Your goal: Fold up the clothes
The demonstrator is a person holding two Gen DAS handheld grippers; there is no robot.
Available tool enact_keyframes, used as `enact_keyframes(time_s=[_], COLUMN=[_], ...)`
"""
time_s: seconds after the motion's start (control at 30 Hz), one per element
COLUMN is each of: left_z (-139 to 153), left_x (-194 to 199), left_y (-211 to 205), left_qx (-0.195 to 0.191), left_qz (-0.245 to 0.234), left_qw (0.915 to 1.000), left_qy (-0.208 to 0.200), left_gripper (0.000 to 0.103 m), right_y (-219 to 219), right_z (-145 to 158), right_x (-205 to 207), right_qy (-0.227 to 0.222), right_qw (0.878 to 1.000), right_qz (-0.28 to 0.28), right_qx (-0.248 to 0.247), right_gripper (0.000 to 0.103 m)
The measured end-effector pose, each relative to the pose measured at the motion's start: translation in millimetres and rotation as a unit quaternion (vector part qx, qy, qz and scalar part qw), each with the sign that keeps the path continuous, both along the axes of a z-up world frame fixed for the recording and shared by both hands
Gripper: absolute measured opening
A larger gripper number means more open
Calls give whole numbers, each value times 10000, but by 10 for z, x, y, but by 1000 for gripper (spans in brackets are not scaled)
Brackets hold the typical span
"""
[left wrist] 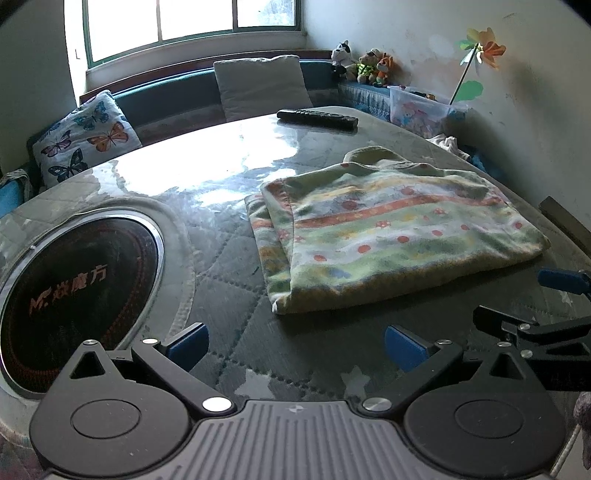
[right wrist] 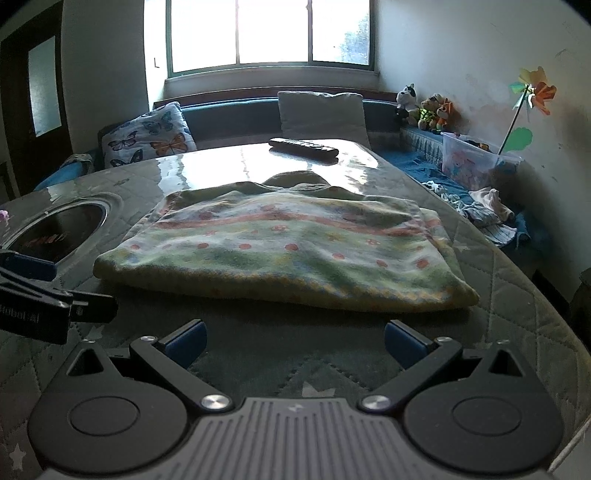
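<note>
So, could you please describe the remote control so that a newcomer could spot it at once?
Start from the large glossy quilted-pattern table and look to its far edge, below the window. The long, slim black remote control lies flat there, beyond the folded pastel fleece garment. It is the table's only dark, hard, bar-shaped item.

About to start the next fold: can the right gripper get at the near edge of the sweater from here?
Probably yes. The right gripper is open, and only bare table cover lies between it and the sweater's near edge. The left gripper sits off to the side.
</note>
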State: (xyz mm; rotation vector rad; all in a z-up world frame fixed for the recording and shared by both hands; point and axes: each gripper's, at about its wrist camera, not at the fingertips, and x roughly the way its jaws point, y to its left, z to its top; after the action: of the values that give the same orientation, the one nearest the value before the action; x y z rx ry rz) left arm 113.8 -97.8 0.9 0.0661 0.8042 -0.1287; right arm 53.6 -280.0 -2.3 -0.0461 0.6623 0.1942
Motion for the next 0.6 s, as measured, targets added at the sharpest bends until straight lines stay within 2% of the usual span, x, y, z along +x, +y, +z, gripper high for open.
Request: enact_keyframes(time_s=[0.6], left_z=[-32], left_x=[-46], left_y=[12], left_qx=[-3], left_qz=[14], left_qw=[10000], left_qy=[83], left_gripper=[103], right_y=[4], right_z=[-29], right_x=[5], right_qy=[103], right_qw=[9998], right_qz=[-163], right_qx=[32], right_gripper=[103])
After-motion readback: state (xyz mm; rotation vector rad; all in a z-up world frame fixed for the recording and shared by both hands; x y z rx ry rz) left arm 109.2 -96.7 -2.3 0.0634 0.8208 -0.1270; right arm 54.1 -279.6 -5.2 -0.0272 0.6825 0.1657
